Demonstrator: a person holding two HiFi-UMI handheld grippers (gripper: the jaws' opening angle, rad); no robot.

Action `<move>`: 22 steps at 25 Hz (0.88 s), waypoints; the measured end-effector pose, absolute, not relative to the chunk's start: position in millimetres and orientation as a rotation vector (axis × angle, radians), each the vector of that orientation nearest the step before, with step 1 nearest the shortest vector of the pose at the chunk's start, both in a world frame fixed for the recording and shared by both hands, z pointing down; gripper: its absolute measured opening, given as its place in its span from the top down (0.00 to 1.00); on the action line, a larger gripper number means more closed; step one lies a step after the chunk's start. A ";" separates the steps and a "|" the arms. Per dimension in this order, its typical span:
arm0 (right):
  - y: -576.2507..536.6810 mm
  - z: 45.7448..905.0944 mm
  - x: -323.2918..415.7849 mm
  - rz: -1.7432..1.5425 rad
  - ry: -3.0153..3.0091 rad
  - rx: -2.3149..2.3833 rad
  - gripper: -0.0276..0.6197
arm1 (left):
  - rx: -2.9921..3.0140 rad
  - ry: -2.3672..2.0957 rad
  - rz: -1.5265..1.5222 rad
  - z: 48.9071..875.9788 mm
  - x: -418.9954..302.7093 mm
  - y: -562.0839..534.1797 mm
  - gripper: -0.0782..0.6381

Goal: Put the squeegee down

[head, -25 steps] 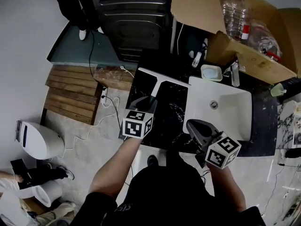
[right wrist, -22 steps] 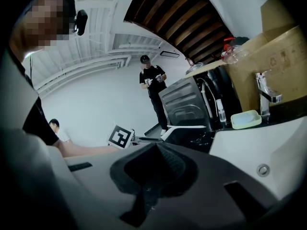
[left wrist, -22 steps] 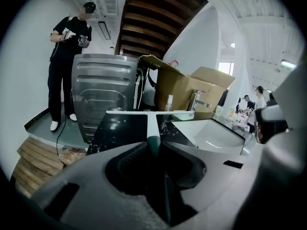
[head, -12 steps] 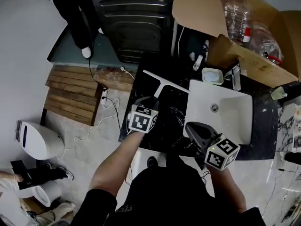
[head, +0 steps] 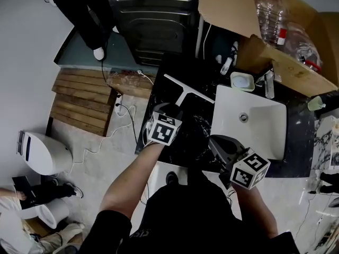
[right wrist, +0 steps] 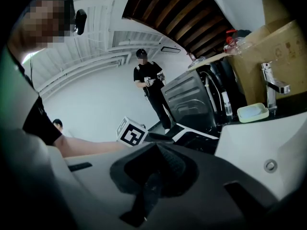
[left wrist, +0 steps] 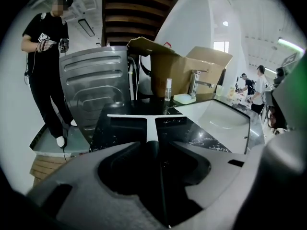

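Left tool (left wrist: 152, 150) opening, squeegee (left wrist: 151, 122) handle between jaws, blade lying on black tabletop (head: 197, 136). Right tool (right wrist: 159, 163) closed, empty.

The white T-shaped squeegee (head: 186, 90) lies on the black marble counter (head: 198, 118), left of the white rectangular sink (head: 257, 128). Behind the sink sits a pale soap dish (head: 242, 81), and behind that the open cardboard box (head: 228, 9).
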State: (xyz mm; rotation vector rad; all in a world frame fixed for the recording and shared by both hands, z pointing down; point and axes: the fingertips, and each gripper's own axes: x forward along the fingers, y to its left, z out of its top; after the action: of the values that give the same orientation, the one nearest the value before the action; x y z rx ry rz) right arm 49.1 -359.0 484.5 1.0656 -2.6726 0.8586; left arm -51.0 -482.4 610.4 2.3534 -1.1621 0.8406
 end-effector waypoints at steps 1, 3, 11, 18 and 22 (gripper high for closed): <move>-357.5 484.1 48.2 0.857 -2.675 1.066 0.95 | 2.357 -1.172 0.831 608.6 -52.2 -481.1 0.63; -353.7 483.1 46.1 0.854 -2.678 1.066 0.95 | 2.363 -1.185 0.810 603.4 -55.1 -477.7 0.63; -329.6 477.0 31.1 0.826 -2.692 1.056 0.95 | 2.420 -1.239 0.728 565.9 -69.8 -450.4 0.63; -293.1 466.6 7.9 0.762 -2.707 1.052 0.95 | 2.513 -1.267 0.571 519.6 -82.3 -395.8 0.66; -275.3 452.8 4.4 0.696 -2.696 1.085 0.95 | 2.551 -1.263 0.490 497.5 -90.7 -372.2 0.68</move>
State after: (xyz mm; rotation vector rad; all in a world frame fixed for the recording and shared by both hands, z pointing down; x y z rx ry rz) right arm 4.4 -275.3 452.8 1.0848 -2.6961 0.6962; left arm -90.7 -372.2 497.5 2.5506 -1.2630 0.4903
